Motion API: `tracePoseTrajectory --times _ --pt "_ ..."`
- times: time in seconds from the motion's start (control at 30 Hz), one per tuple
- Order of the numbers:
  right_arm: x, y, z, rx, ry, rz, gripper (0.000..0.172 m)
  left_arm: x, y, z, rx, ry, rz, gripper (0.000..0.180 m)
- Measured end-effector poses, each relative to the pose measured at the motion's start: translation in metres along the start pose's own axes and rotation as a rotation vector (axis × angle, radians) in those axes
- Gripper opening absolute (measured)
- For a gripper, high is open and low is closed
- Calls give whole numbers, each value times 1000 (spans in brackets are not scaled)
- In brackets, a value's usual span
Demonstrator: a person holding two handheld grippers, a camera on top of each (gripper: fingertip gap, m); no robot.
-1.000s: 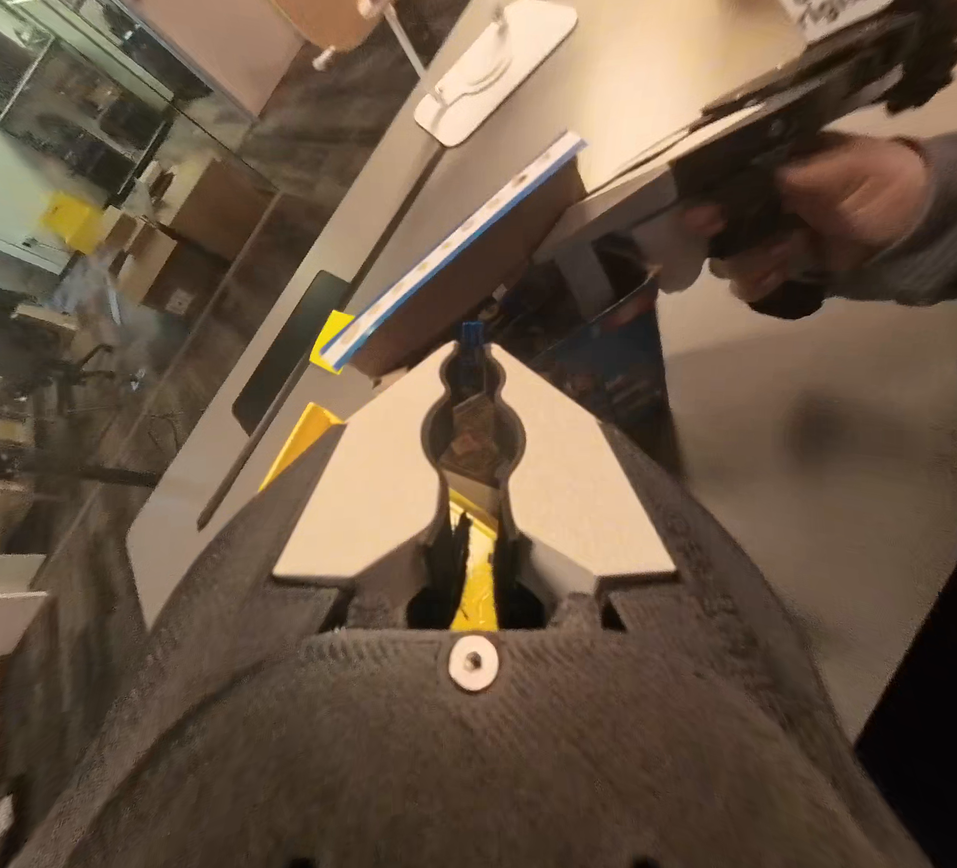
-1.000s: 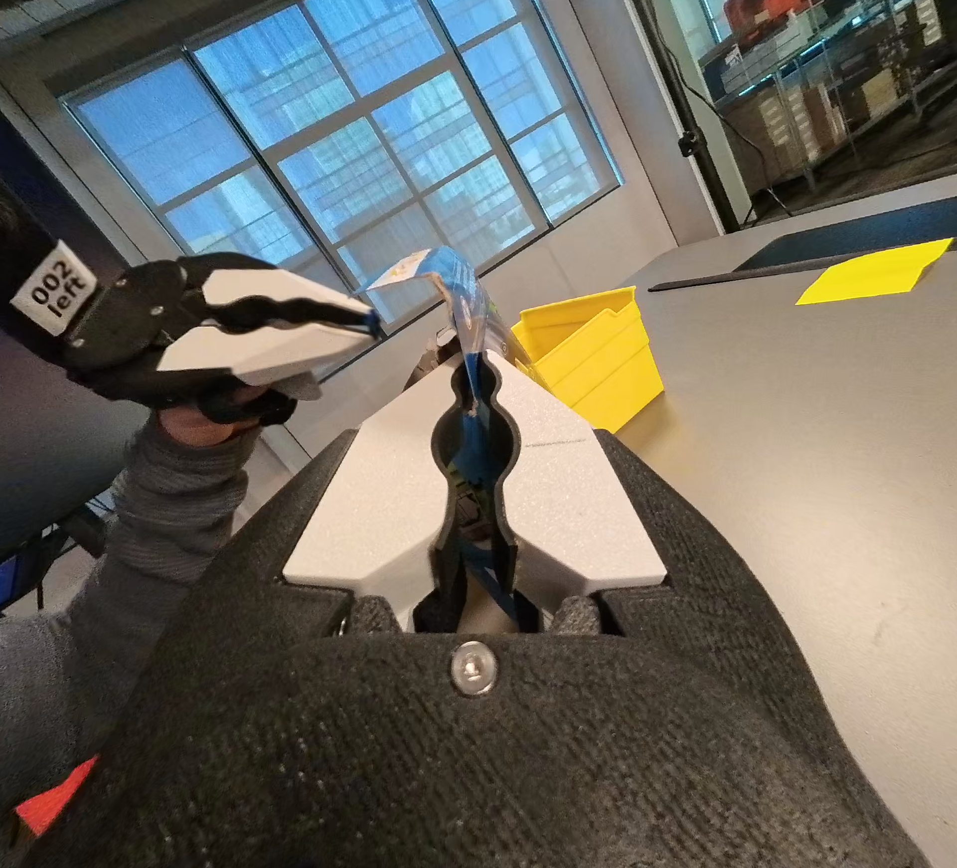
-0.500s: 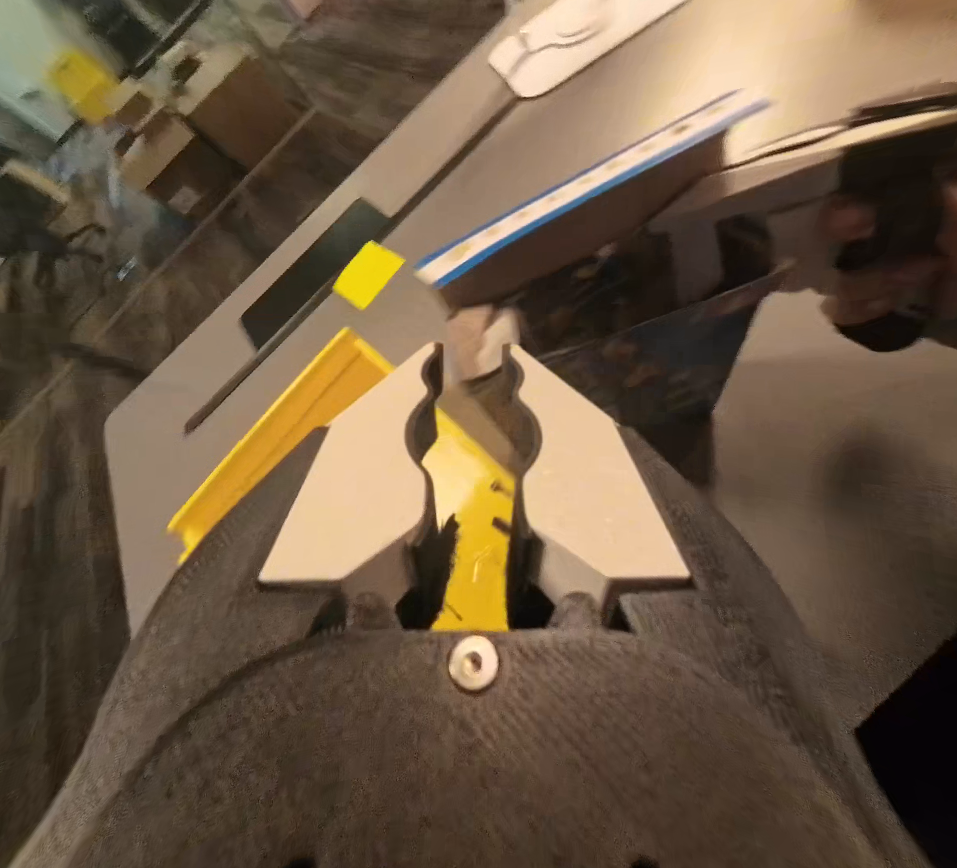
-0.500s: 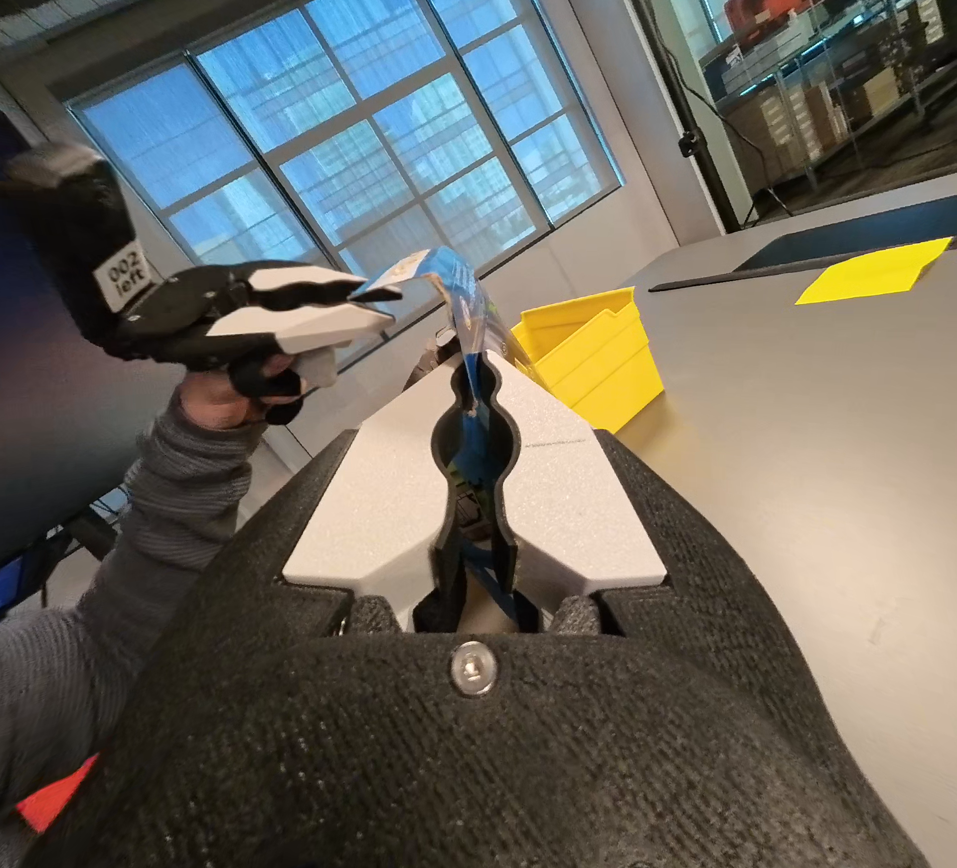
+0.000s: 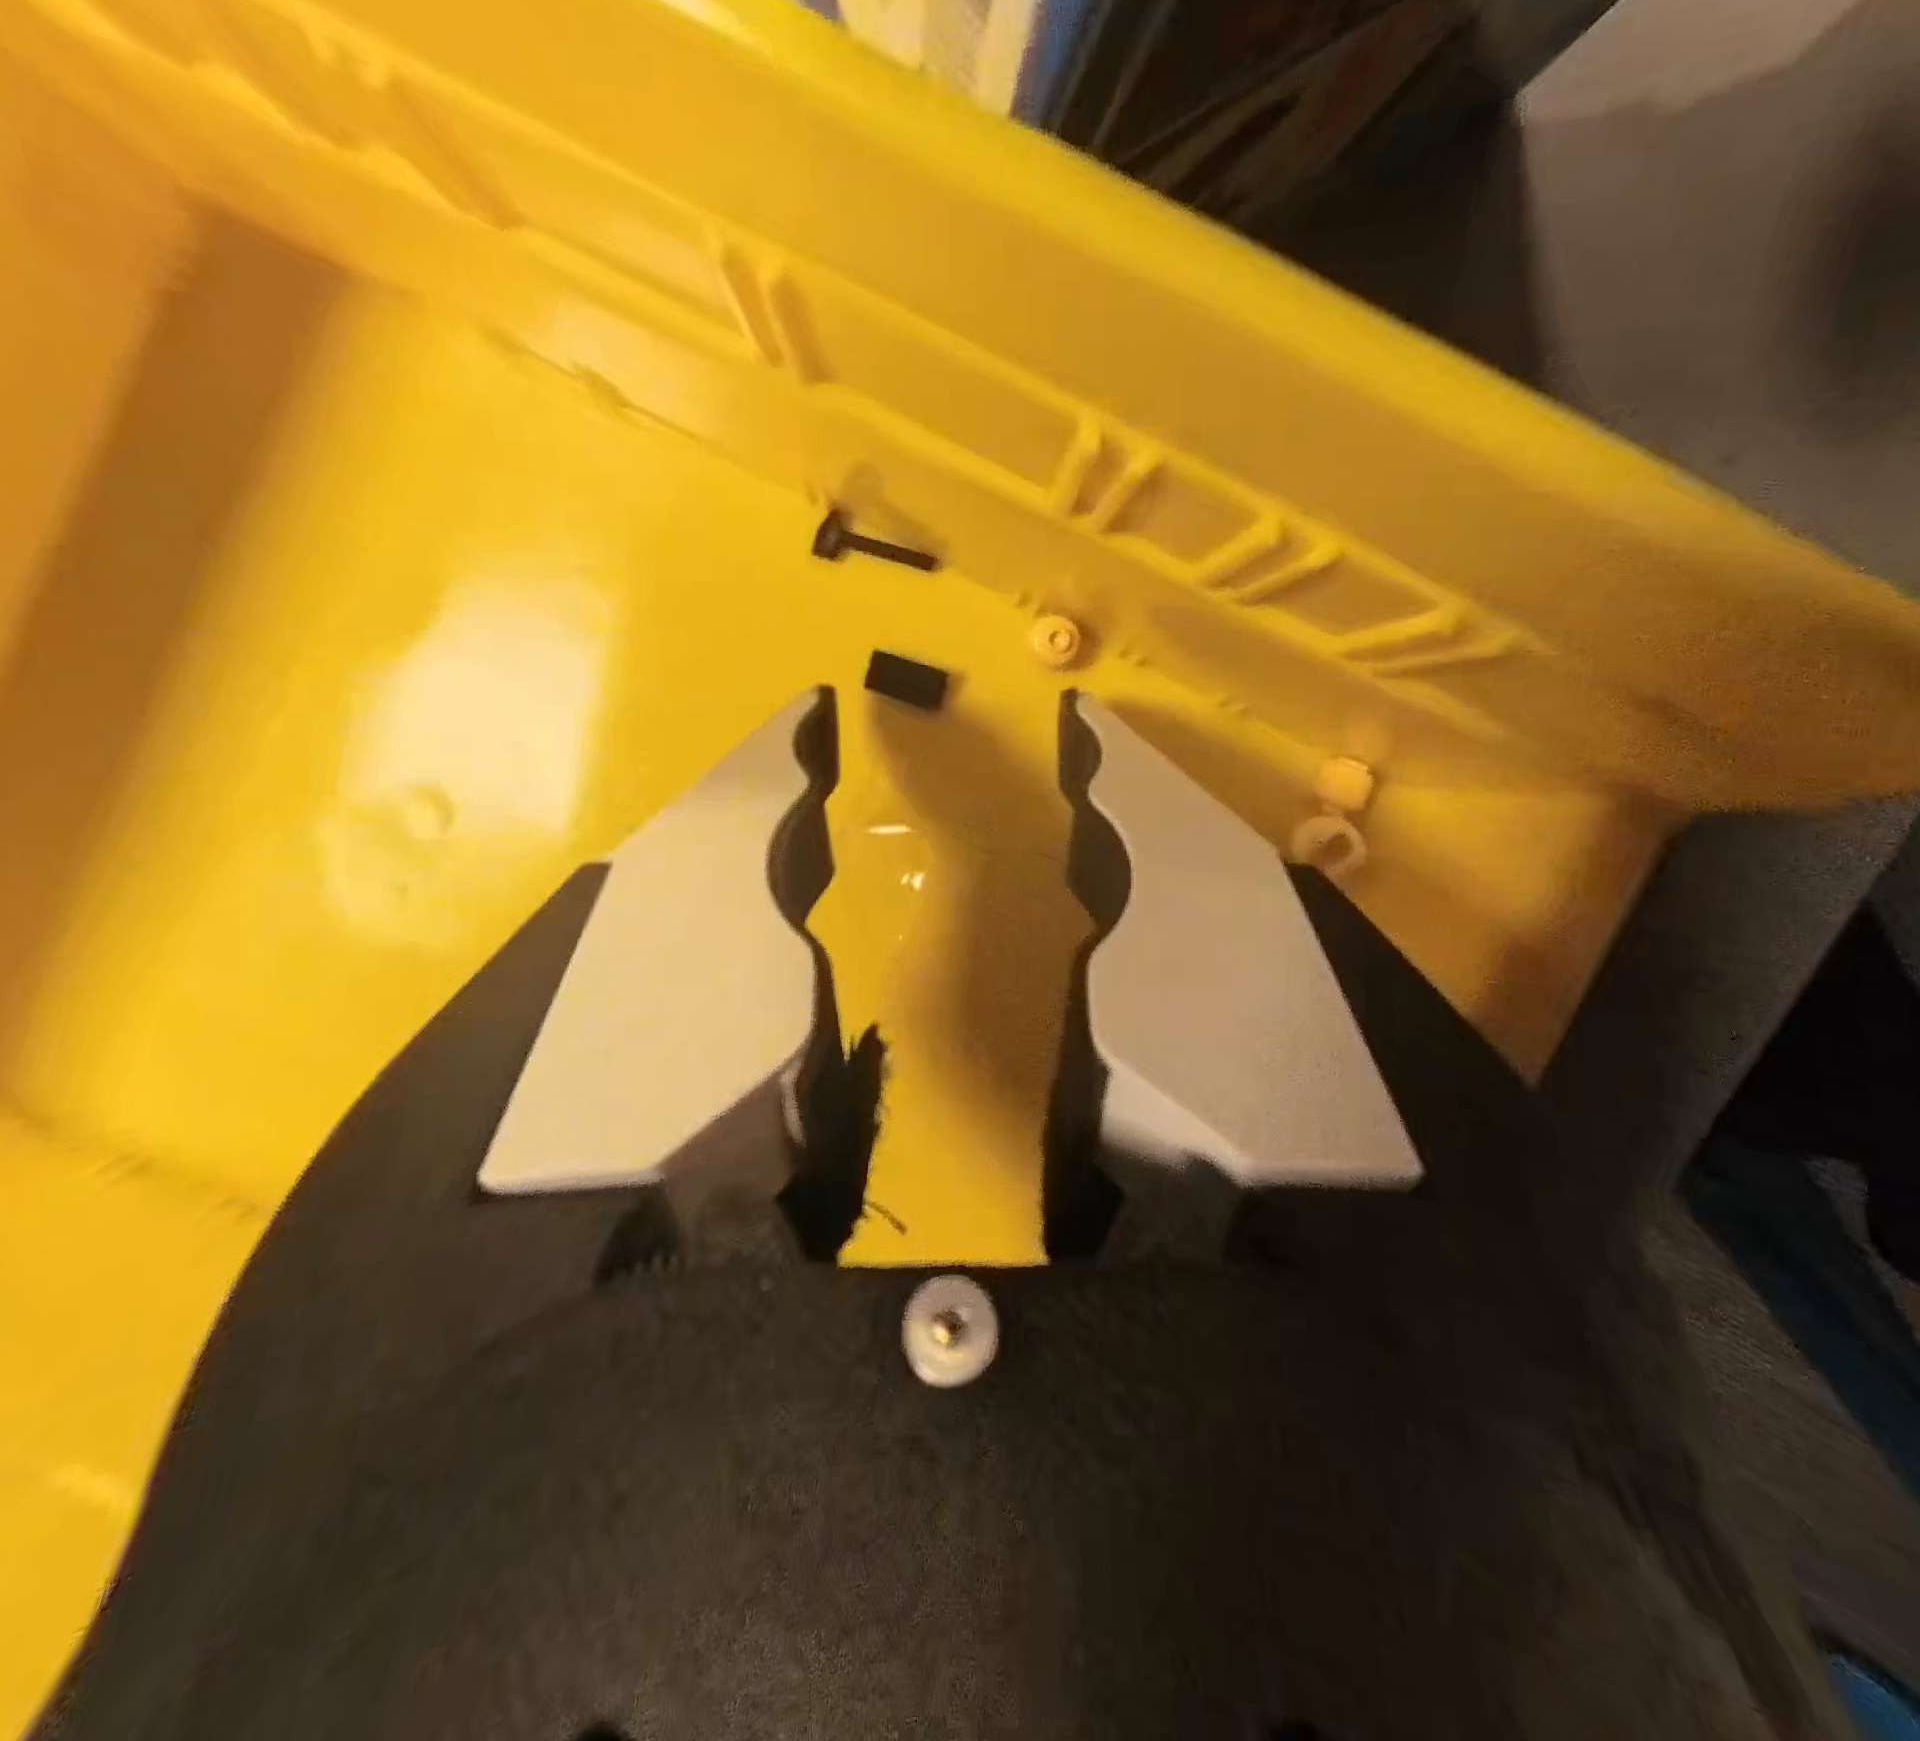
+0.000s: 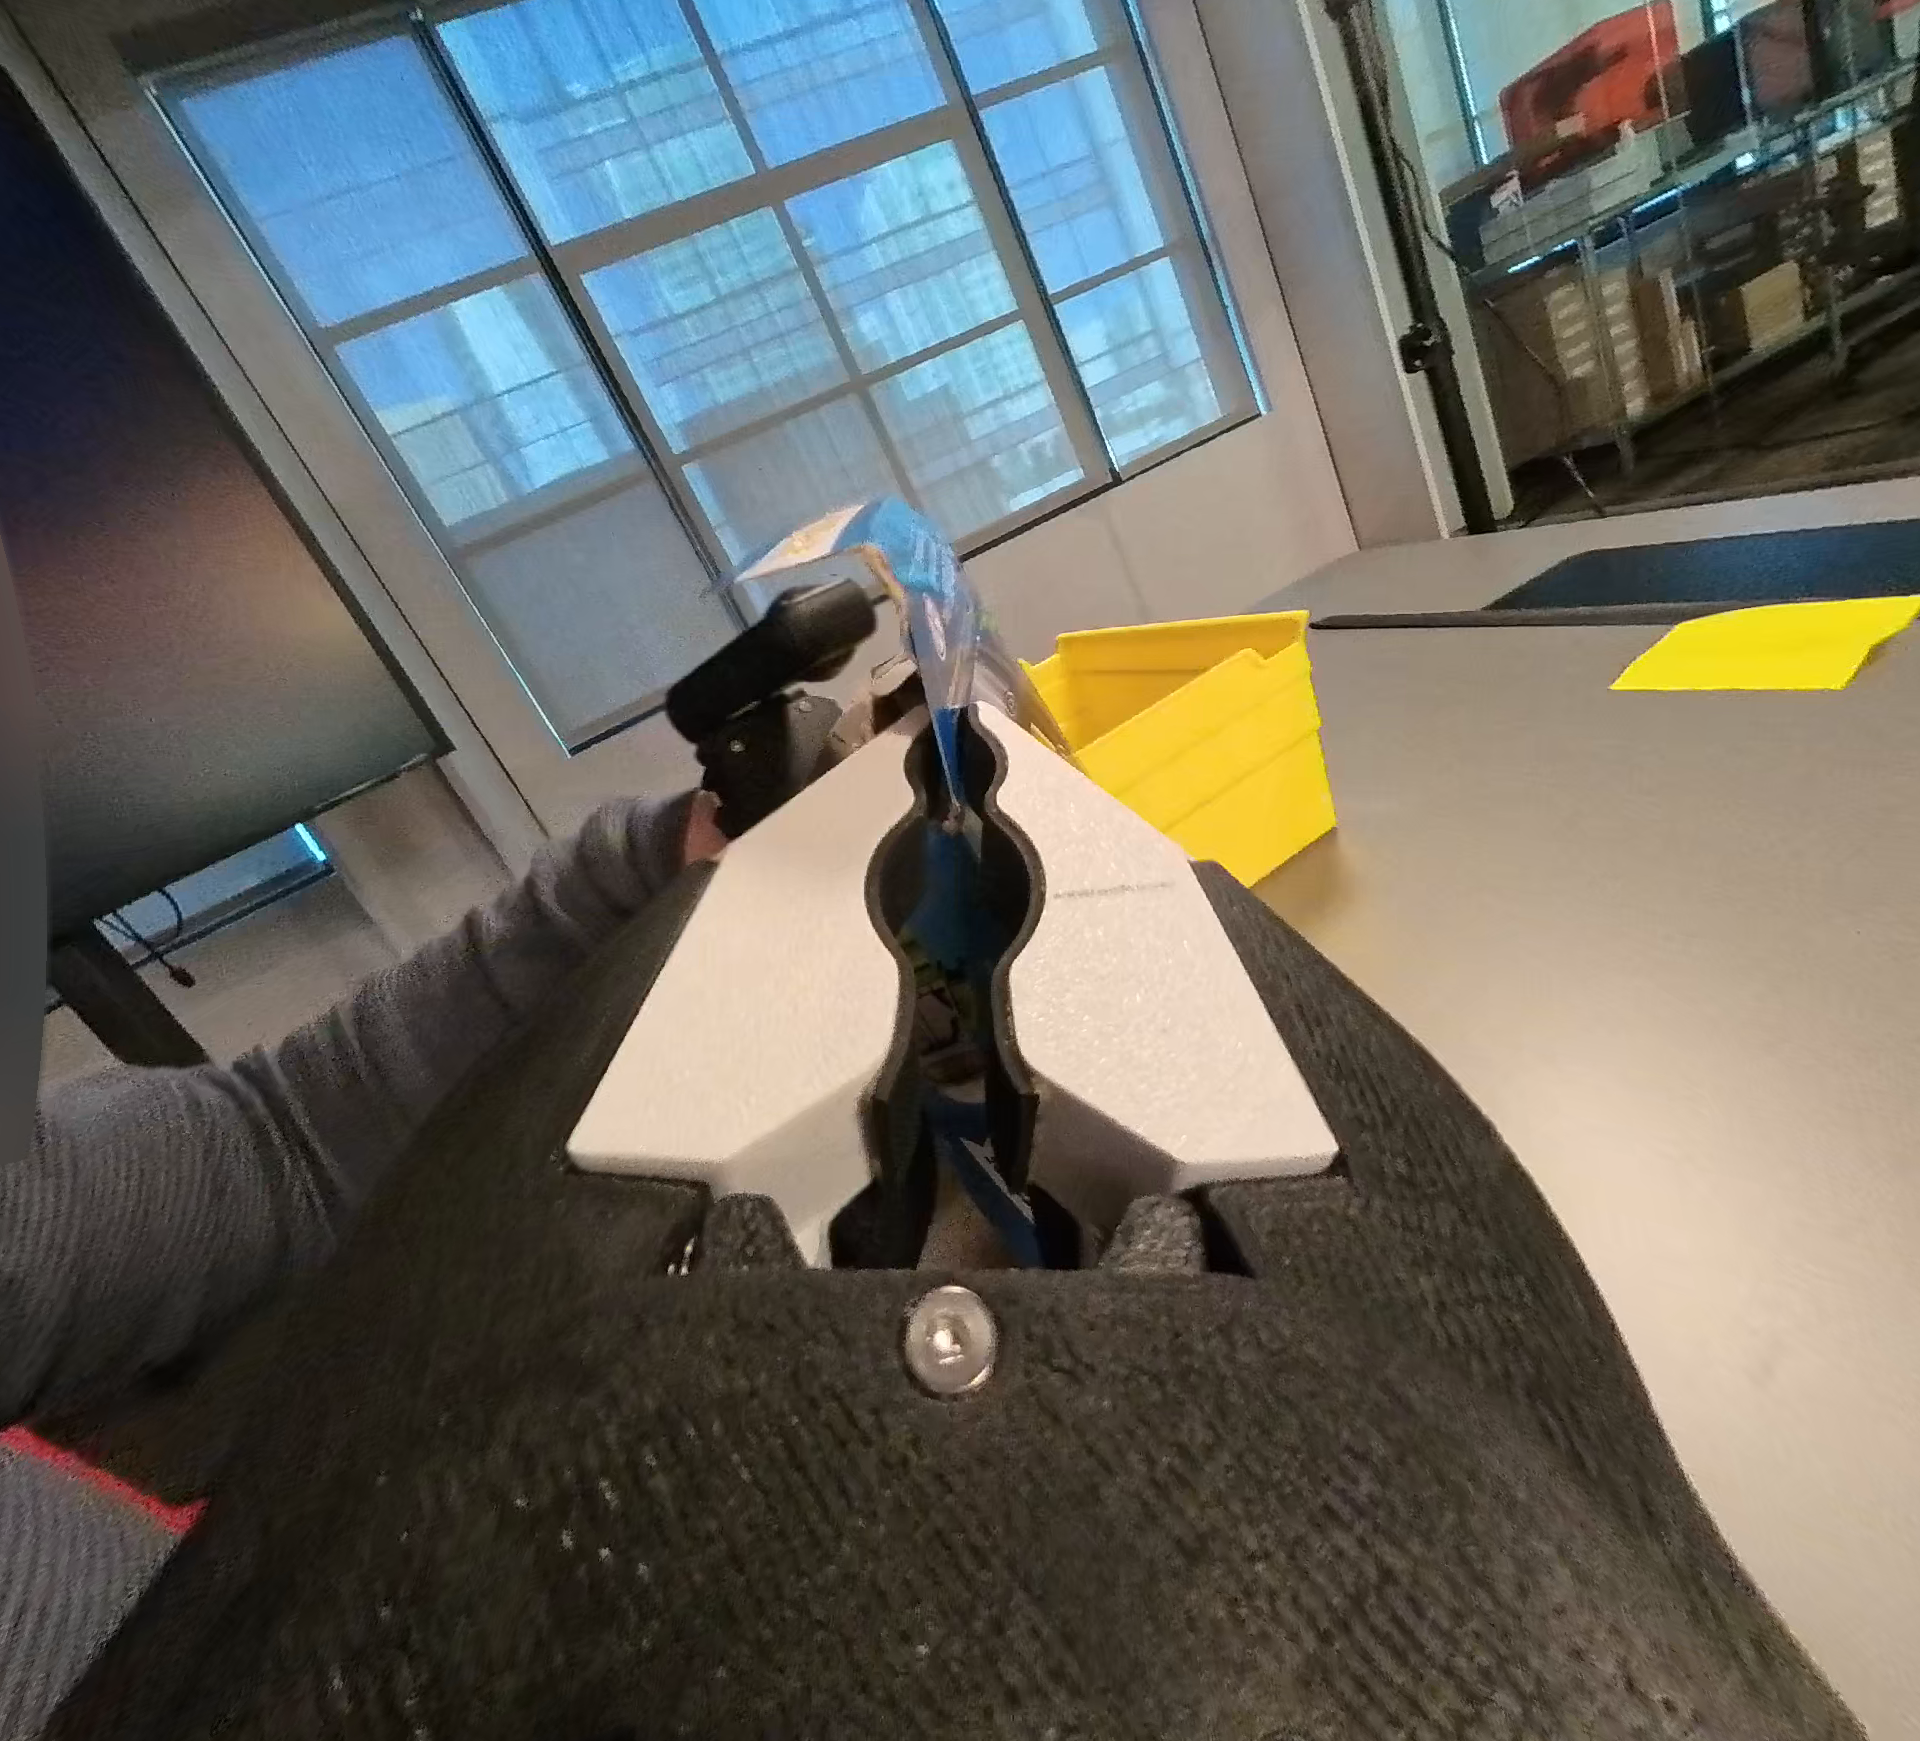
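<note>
Two tongs are in use, one per hand. One yellow bin point(image 6: 1195, 735) of moulded plastic stands on the grey desk point(image 6: 1610, 964); its walls are smooth and glossy, its rim stiffened by thin ribs. One flat yellow sheet point(image 6: 1766, 647) lies farther back on the desk, well apart from the bin.

On the bin floor, counted in the left wrist view: one black screw point(image 5: 871, 546), one short black block-shaped part point(image 5: 906, 683), and three small pale yellow round parts near the ribbed wall point(image 5: 1060, 642); this view is blurred, so finer detail cannot be told.

Left tongs point(image 5: 948, 704): released, the two white fingers standing clearly apart above the bin floor, grasping nothing. The black block lies just ahead of the tips, not between them.

Right tongs point(image 6: 961, 720): clenched on one thin blue printed packet point(image 6: 925, 590), glossy and flexible, which rises from the closed tips and folds over at the top, just in front of the bin. A grey knitted sleeve point(image 6: 468, 964) reaches behind it.
</note>
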State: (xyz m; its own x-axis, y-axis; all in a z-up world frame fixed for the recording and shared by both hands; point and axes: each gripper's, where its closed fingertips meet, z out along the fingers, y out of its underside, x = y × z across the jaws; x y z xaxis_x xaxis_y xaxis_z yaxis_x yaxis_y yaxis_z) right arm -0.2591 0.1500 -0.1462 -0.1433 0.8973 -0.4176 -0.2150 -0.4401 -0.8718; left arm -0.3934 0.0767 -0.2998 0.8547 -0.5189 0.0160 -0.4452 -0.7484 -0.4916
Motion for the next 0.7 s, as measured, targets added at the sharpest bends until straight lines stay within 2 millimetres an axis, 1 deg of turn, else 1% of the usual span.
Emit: tracePoseTrajectory --times 0.13,0.17,0.27,0.33,0.37,0.4,0.47,0.5,0.53,0.57,0.63,0.67,0.7 --pt "0 0 0 5 -6 -2 0 -9 6 9 -19 22 21 32" --pt "1 -1 0 8 -4 4 0 -8 4 9 -6 30 37 29" --pt "4 -2 -1 14 -2 18 0 -5 1 12 11 54 72 27" --pt "4 -2 -1 14 -3 20 0 -7 1 13 8 33 95 22" --pt "4 -2 -1 14 -3 20 0 -7 1 12 0 34 96 15" --pt "4 -2 -1 14 -3 21 0 -8 2 12 -13 24 92 15" --pt "5 -2 -1 15 -2 24 0 -18 2 8 -28 -58 95 15" --pt "5 -2 -1 15 -1 26 0 -22 -5 1 6 -99 99 15" --pt "5 -2 -1 15 1 26 0 -23 -18 -11 73 -140 97 15" --pt "5 -2 -1 15 4 26 0 -22 -35 -26 163 -182 99 15" --pt "6 -2 -2 16 8 29 0 -7 -75 -65 363 -233 138 15" --pt "7 -2 -2 17 10 32 0 6 -93 -84 450 -245 170 15" --pt "7 -3 -2 20 14 35 0 22 -109 -98 507 -238 204 15"
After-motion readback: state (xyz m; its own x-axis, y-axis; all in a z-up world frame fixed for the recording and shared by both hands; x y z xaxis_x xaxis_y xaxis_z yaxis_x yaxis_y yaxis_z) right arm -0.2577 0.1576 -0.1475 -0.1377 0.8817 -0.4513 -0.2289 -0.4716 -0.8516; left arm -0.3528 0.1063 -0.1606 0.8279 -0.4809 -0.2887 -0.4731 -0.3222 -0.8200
